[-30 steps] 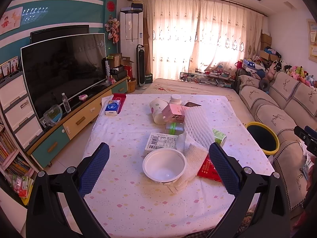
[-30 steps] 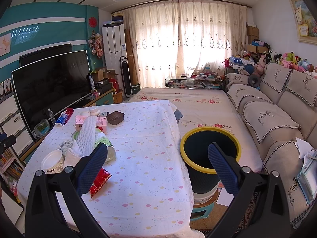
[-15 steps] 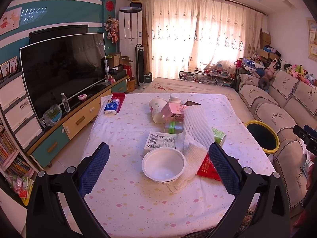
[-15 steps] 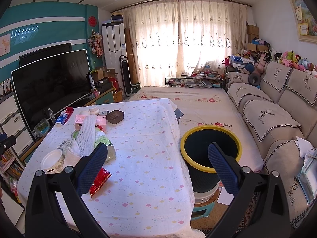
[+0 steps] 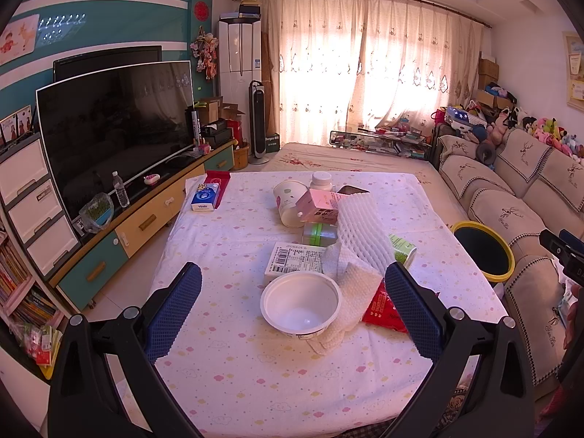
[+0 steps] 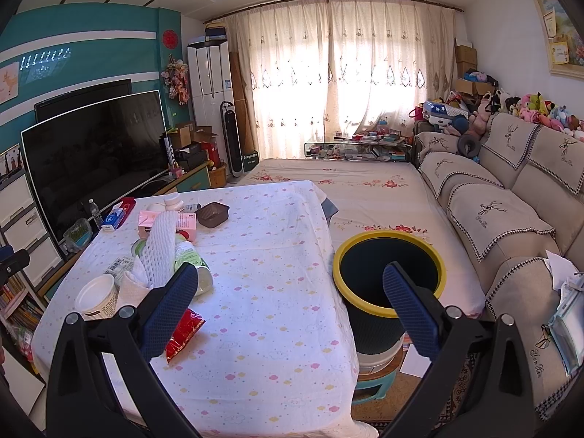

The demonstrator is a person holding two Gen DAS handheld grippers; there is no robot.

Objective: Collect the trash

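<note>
The left gripper (image 5: pixel 292 299) hangs over the near edge of the counter (image 5: pixel 255 376) with its fingers (image 5: pixel 175 306) spread wide and nothing between them. Its view looks straight onto the trash pile: a white bowl (image 5: pixel 301 304) nearest, a paper towel (image 5: pixel 350 284) touching the bowl's right side, a red wrapper (image 5: pixel 383 310) partly under the towel, a labelled box (image 5: pixel 295 261) just behind the bowl, foam netting (image 5: pixel 359 230) draped over the heap, a pink carton (image 5: pixel 321 210) and a tipped cup (image 5: pixel 288 200) farther back. The bin (image 5: pixel 481 252) shows only at the right margin, beside the sofa (image 5: pixel 511 215).

The right gripper (image 6: pixel 290 297) is likewise wide open and empty. Its view shows the bin (image 6: pixel 388 273) whole, yellow-rimmed, standing just off the counter's right edge, while the pile sits well to the left; a brown tray (image 6: pixel 212 214) behind the pile is plain here.
</note>
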